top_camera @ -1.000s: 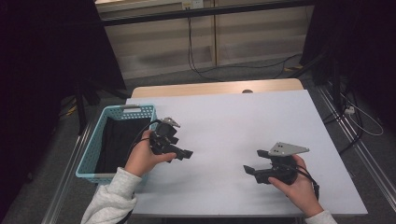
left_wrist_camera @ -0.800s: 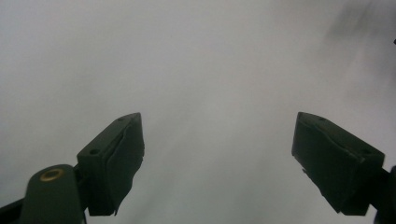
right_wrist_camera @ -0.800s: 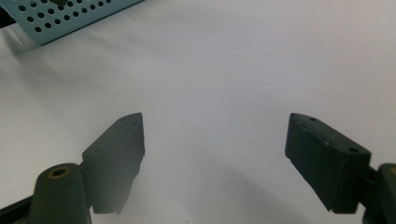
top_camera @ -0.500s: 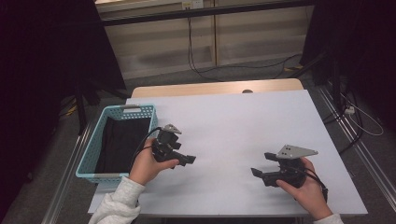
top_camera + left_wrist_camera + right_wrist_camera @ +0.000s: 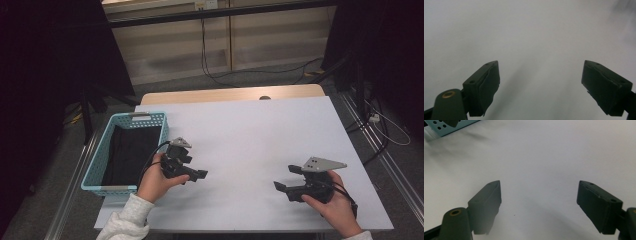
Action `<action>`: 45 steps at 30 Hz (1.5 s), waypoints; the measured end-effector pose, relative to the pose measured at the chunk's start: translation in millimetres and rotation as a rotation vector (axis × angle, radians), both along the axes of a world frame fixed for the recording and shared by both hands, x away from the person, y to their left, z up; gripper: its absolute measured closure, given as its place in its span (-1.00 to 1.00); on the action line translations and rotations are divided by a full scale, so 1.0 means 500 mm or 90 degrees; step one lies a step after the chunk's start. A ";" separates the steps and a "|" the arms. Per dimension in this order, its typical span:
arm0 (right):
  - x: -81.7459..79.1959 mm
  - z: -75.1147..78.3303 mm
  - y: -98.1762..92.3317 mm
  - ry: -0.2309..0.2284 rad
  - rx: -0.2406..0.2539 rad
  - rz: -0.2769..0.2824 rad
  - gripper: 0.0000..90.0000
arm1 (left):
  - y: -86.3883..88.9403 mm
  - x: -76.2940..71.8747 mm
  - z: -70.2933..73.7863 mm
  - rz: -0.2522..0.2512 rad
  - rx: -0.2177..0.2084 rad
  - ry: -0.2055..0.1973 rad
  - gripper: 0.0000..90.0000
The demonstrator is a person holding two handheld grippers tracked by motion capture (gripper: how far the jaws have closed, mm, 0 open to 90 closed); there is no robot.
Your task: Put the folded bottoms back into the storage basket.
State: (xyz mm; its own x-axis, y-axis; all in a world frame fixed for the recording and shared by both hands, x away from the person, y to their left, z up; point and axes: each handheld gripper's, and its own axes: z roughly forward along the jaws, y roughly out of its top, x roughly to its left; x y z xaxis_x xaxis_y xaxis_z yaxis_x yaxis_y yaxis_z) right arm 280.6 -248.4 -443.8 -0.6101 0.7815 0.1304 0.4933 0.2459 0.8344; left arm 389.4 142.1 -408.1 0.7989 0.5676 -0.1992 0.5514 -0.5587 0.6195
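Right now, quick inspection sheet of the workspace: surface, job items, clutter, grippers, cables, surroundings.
Surface: white table, bare between the hands.
Job's things: light blue basket at the table's left edge, dark cloth inside.
Clutter: nothing seen.
Grippers: left gripper beside the basket, jaws open, nothing between; right gripper low over the table at right, open, nothing between.
Cables: black cable loops from the left gripper; floor cables behind the table.
Surroundings: pale wall panels, dark at both sides.
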 end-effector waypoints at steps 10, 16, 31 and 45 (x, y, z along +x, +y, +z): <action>-0.008 -0.004 -0.007 0.007 -0.002 0.000 -0.60 | 0.016 -0.013 -0.020 0.001 -0.008 -0.001 -0.68; -0.015 -0.010 -0.017 0.011 -0.009 -0.001 -0.60 | 0.024 -0.018 -0.032 0.002 -0.007 0.001 -0.69; -0.024 -0.014 -0.034 0.018 -0.012 -0.008 -0.60 | 0.035 -0.031 -0.047 -0.009 -0.018 -0.008 -0.71; -0.037 -0.016 -0.053 0.018 -0.013 -0.013 -0.63 | 0.041 -0.040 -0.052 -0.013 -0.031 -0.025 -0.75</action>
